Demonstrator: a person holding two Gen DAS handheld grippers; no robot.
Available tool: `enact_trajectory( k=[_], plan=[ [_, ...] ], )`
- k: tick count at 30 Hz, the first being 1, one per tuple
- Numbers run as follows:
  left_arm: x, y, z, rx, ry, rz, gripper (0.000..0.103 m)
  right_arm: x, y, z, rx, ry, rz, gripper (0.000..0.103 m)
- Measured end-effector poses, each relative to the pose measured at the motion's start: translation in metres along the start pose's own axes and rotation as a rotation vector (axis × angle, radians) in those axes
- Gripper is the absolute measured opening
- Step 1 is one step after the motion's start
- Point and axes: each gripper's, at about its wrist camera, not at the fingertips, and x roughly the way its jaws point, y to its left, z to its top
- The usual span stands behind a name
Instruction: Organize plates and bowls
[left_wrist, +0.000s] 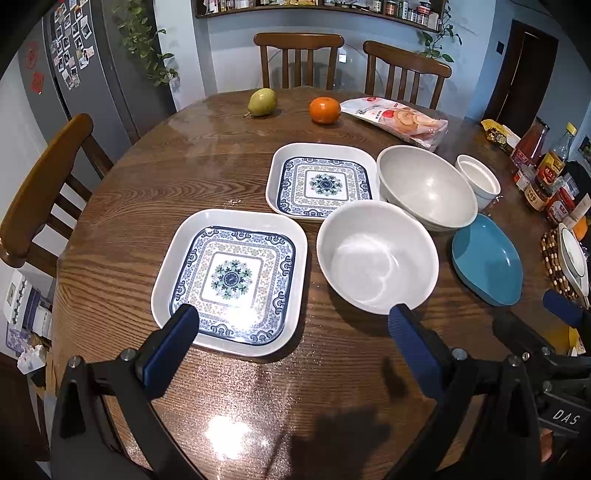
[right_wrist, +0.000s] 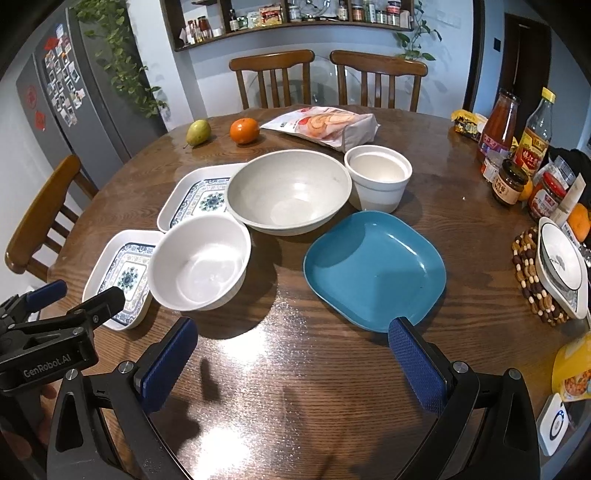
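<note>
Two square blue-patterned plates lie on the round wooden table: a near one (left_wrist: 231, 280) (right_wrist: 122, 273) and a far one (left_wrist: 321, 181) (right_wrist: 199, 197). A white bowl (left_wrist: 376, 260) (right_wrist: 199, 260) sits right of the near plate. A large grey bowl (left_wrist: 426, 186) (right_wrist: 288, 190) sits behind it, with a small white cup-like bowl (left_wrist: 478, 179) (right_wrist: 378, 175) beyond. A blue plate (left_wrist: 487, 260) (right_wrist: 373, 264) lies to the right. My left gripper (left_wrist: 291, 332) is open and empty, just short of the near plate and white bowl. My right gripper (right_wrist: 291, 343) is open and empty, just short of the blue plate.
A pear (left_wrist: 262, 101), an orange (left_wrist: 324, 109) and a snack bag (left_wrist: 397, 120) lie at the table's far side. Sauce bottles and jars (right_wrist: 517, 155) stand at the right edge, with a patterned dish on a beaded trivet (right_wrist: 557, 266). Chairs surround the table.
</note>
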Motion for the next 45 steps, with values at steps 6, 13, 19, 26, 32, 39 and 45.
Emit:
enact_trajectory(
  k=[6,13,19,26,32,39,45],
  plan=[
    [-0.003,-0.001,-0.002,0.009,-0.005,-0.007,0.102,-0.004,0.002,-0.001,-0.021,-0.023,-0.025,0.103],
    [-0.007,-0.005,-0.003,0.019,-0.013,-0.011,0.102,-0.007,0.003,-0.004,-0.027,-0.036,-0.032,0.103],
    [-0.007,-0.006,-0.003,0.022,-0.014,-0.011,0.102,-0.008,0.004,-0.005,-0.027,-0.039,-0.031,0.103],
    [-0.009,-0.008,-0.004,0.026,-0.017,-0.011,0.102,-0.008,0.004,-0.005,-0.028,-0.039,-0.030,0.103],
    [-0.010,-0.009,-0.004,0.027,-0.018,-0.012,0.102,-0.008,0.004,-0.005,-0.028,-0.039,-0.030,0.103],
    [-0.009,-0.009,-0.004,0.026,-0.017,-0.012,0.102,-0.009,0.004,-0.005,-0.028,-0.039,-0.030,0.103],
    [-0.011,-0.010,-0.006,0.023,-0.019,-0.013,0.102,-0.010,0.005,-0.006,-0.029,-0.040,-0.029,0.103]
  ],
)
